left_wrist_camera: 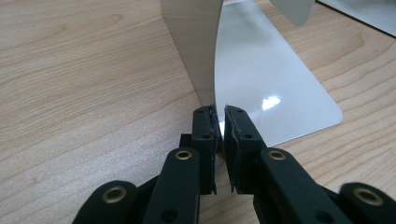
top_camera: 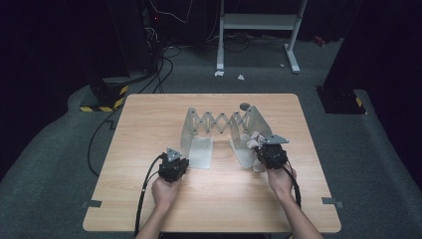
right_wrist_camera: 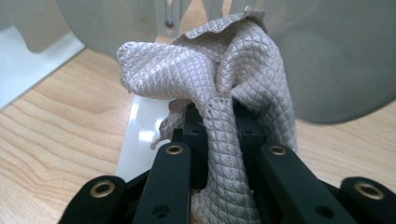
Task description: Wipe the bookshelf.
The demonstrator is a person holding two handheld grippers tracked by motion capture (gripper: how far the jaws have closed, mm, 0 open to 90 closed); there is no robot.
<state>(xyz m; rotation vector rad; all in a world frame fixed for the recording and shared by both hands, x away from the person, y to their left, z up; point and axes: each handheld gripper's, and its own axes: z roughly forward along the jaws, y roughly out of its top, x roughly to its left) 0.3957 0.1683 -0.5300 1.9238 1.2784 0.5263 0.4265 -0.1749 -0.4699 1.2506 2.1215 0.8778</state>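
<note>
- A dark room with a grey carpeted floor surrounds a light wooden bench [top_camera: 149, 199]; a white metal frame [top_camera: 259, 22] and loose black cables stand behind it
- On the bench sits an extendable metal bookend rack [top_camera: 219, 122]: two upright end plates joined by a scissor lattice, each with a flat foot lying on the wood
- The left hand-held gripper [left_wrist_camera: 221, 125] is held at the near edge of the rack's left end plate [left_wrist_camera: 194, 42]; its jaws are closed on the thin edge of that plate, one pad on each side, just above where the plate bends into its shiny foot
- In the high view this left hand-held gripper [top_camera: 173, 167] sits just beside the left foot, held by the left hand [top_camera: 165, 191]
- The right hand-held gripper [right_wrist_camera: 219, 128] clamps a beige quilted cloth [right_wrist_camera: 224, 70], which bunches above the jaws and hangs down between them
- The cloth [top_camera: 253, 143] is against the right end plate [top_camera: 259, 122], over its foot, with the right hand [top_camera: 281, 181] behind it
</note>
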